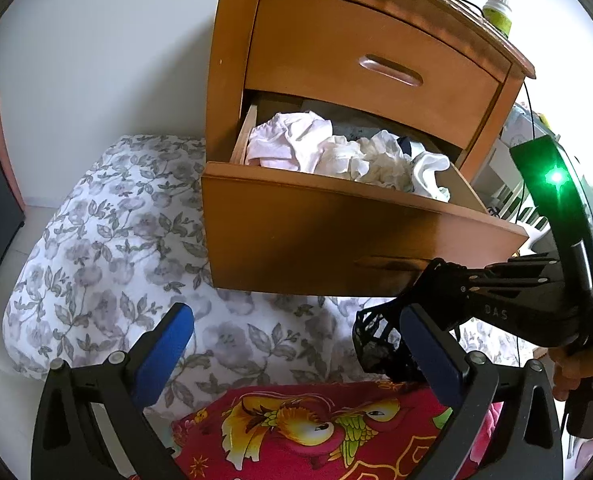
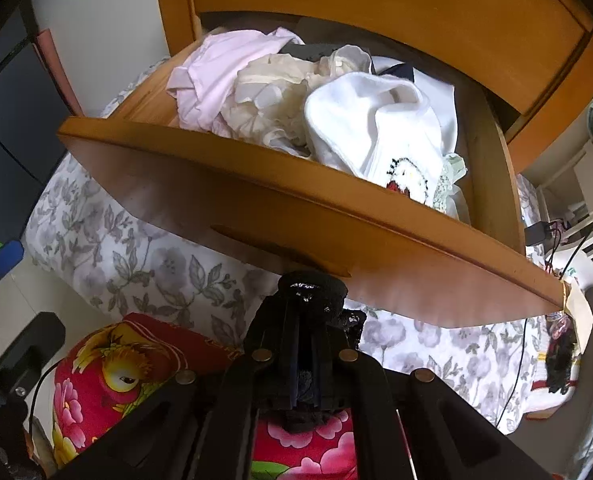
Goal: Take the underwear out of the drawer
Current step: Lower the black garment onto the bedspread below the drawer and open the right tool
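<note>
The wooden nightstand's lower drawer (image 1: pixel 336 216) stands pulled out and is full of crumpled pink and white underwear (image 1: pixel 320 148). My right gripper (image 1: pixel 420 292) comes in from the right, below the drawer front, shut on a black lace underwear piece (image 1: pixel 376 344) that hangs over the bedding. In the right wrist view the same black lace (image 2: pixel 312 292) is bunched between the closed fingers of the right gripper (image 2: pixel 312 304), under the drawer (image 2: pixel 296 216). A white garment with a cartoon print (image 2: pixel 380 136) lies on top of the pile. My left gripper (image 1: pixel 296 320) is open with nothing between its blue pads (image 1: pixel 164 344).
A grey floral quilt (image 1: pixel 108 248) covers the bed beneath the drawer. A red pillow with a bird print (image 1: pixel 316 428) lies near the grippers. The upper drawer (image 1: pixel 376 64) is shut. A green bottle (image 1: pixel 498 12) stands on the nightstand. A white basket and cables (image 2: pixel 584 248) are at right.
</note>
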Demonstrator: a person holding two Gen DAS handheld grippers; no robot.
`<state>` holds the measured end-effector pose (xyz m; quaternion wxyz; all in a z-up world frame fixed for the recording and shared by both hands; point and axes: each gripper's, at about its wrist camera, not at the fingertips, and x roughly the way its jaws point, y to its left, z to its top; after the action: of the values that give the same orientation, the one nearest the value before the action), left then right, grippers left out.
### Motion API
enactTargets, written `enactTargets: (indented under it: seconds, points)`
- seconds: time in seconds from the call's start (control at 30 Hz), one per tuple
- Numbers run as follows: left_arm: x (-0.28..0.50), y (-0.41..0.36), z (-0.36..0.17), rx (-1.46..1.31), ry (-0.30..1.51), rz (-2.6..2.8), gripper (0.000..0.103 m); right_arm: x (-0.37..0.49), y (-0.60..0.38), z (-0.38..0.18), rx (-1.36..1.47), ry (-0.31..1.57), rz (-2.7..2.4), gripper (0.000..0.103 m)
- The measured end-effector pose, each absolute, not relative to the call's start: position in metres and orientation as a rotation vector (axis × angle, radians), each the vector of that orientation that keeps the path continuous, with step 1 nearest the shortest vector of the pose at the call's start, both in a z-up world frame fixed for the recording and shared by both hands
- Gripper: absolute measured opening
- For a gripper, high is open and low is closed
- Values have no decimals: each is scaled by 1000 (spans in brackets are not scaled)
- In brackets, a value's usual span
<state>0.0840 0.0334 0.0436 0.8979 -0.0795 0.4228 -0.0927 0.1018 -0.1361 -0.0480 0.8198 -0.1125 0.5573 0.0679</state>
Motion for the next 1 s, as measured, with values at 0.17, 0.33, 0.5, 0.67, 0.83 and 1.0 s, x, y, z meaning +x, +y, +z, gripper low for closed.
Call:
enactTargets:
  seconds: [0.17, 0.33, 0.5, 0.67, 0.83, 1.0]
  points:
    - [84, 31, 42, -154, 883, -198, 103, 102, -137, -49, -242, 1204, 148, 22]
    - [84, 31, 41, -151, 886, -200, 103, 101, -138, -51, -243, 1210, 136, 30]
    - [85, 31, 39, -151, 893, -199, 103, 100, -140, -51, -242, 1213, 128, 62]
    - [85, 31, 39, -148, 893, -199, 103, 101, -144, -52, -231, 1216, 114, 74]
    - [85, 30, 38, -137, 896, -198, 103, 99, -145, -50, -242, 1201, 113, 90]
    - [84, 31, 39, -133, 892, -191, 103, 95, -145, -45, -242, 1166, 130, 103]
